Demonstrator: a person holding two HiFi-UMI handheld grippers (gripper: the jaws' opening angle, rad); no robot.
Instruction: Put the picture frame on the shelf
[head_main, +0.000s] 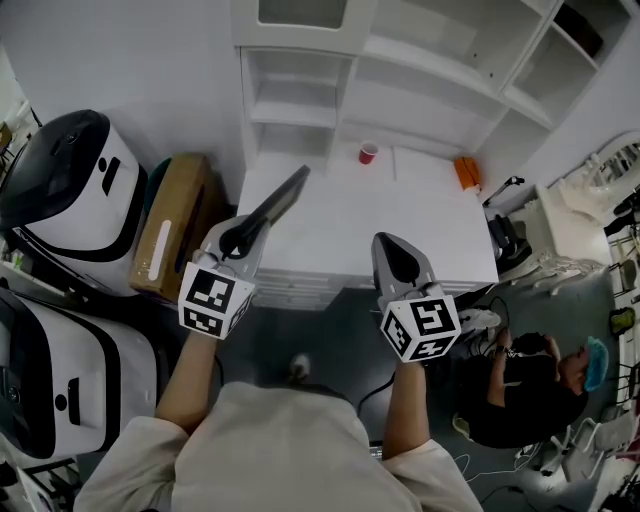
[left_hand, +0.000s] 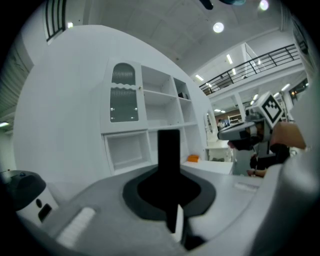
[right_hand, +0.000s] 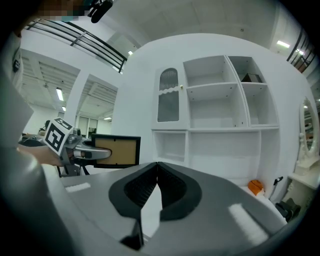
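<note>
Head view, lower centre: the person's cream short-sleeved shirt (head_main: 285, 450), its loose sleeves (head_main: 130, 462) reaching the lower left and lower right corners. Left gripper (head_main: 252, 232) and right gripper (head_main: 388, 245), mid-frame, have pale grey tapered shells with a black oval inset. Each ends in a white marker cube (head_main: 213, 300) printed with black squares
</note>
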